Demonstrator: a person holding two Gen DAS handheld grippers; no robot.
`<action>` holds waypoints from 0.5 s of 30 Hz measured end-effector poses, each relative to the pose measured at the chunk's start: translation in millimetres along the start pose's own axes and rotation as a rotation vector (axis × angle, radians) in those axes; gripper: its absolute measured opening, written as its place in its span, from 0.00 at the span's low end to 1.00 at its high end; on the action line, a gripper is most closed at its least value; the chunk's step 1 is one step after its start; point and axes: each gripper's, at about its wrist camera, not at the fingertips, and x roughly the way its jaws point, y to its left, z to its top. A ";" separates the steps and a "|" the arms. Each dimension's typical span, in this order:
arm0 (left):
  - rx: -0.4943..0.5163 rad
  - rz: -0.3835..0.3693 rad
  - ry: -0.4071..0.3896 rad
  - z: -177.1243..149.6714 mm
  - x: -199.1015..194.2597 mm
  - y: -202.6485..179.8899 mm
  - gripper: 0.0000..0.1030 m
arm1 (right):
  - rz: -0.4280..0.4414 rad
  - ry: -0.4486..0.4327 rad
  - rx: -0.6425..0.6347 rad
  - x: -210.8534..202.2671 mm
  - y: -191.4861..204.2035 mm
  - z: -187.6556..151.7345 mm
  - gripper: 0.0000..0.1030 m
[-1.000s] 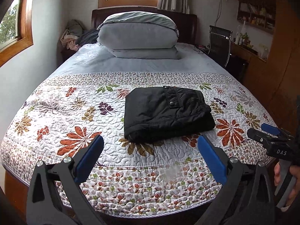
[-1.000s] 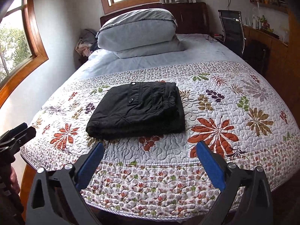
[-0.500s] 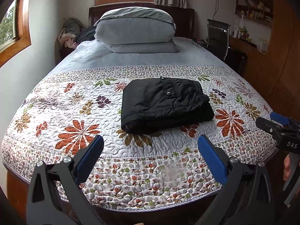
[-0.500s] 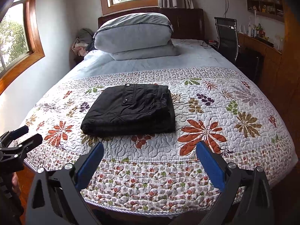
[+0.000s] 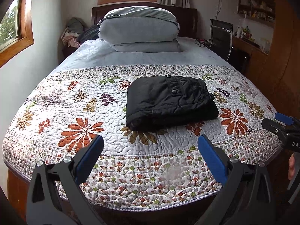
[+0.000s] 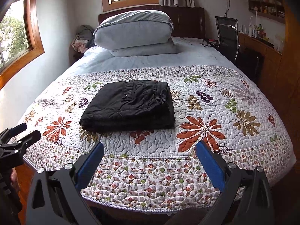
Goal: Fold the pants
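The black pants [image 5: 168, 102] lie folded into a thick rectangle on the floral quilt [image 5: 78, 112], snap button on top. They also show in the right wrist view [image 6: 129, 106]. My left gripper [image 5: 150, 150] is open and empty, held back off the foot of the bed, well short of the pants. My right gripper [image 6: 149, 154] is open and empty too, level with the bed's foot edge. Each gripper shows at the edge of the other's view: the right one [image 5: 281, 125] and the left one [image 6: 24, 134].
Two grey pillows [image 5: 138, 31] are stacked at the dark headboard. A black chair [image 5: 221, 35] and a wooden desk [image 5: 251, 48] with small items stand right of the bed. A pile of clothes [image 5: 73, 31] lies at the far left corner. Windows are left and behind.
Both grippers have pulled back from the bed, so the pants look smaller and farther away. The pants have not moved. Both grippers stay open.
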 end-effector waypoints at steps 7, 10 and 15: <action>0.000 0.003 0.000 -1.7 2.4 0.6 0.97 | -0.008 0.003 0.000 0.1 -1.8 0.0 0.96; 0.000 0.005 0.005 -1.6 3.3 0.4 0.97 | -0.008 0.003 -0.002 0.0 -1.7 -0.3 0.96; -0.014 0.015 0.015 -1.9 6.2 3.6 0.97 | -0.009 0.008 -0.008 2.0 -0.7 -0.6 0.96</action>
